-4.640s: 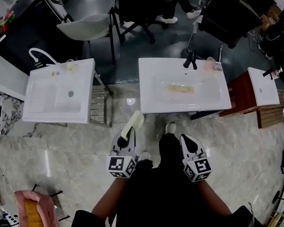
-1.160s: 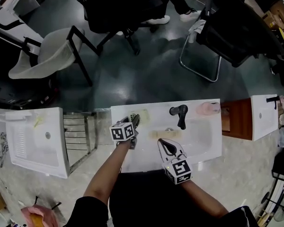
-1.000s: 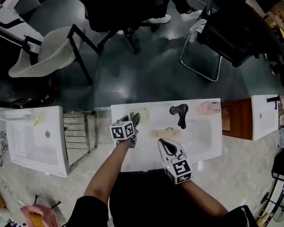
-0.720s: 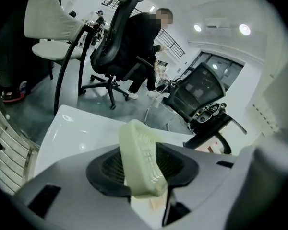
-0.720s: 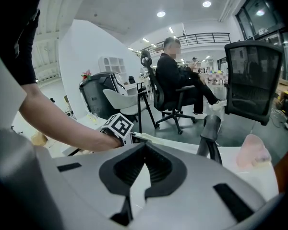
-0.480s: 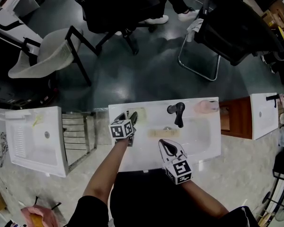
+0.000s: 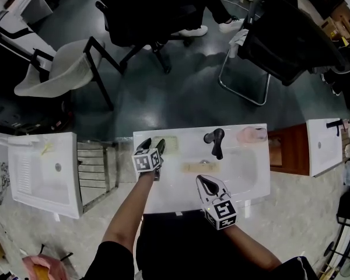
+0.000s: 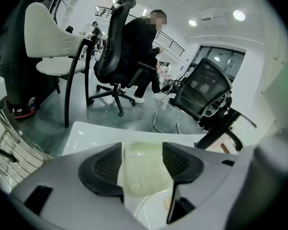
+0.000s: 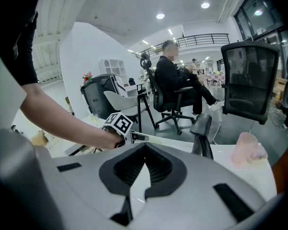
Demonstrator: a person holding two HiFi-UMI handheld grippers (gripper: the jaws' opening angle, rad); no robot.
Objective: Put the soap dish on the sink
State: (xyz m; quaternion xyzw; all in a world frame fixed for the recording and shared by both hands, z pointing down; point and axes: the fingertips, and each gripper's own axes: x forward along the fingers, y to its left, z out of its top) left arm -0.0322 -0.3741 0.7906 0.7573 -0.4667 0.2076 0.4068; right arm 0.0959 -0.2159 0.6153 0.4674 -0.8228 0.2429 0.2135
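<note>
Head view looks steeply down on the sink (image 7: 178,190); both gripper views skim across it.

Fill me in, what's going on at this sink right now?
A person at the white sink works tongs in each hand. The left tongs have just been opening, and the pale green soap dish lies on the sink's far left ledge between the jaws, the pads seemingly off it. The right tongs are shut and empty, poised over the sink's front.

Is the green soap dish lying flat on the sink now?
Yes, flat. The soap dish lies on the sink rim; the left gripper's jaws have just been opening and stand apart around it.
</note>
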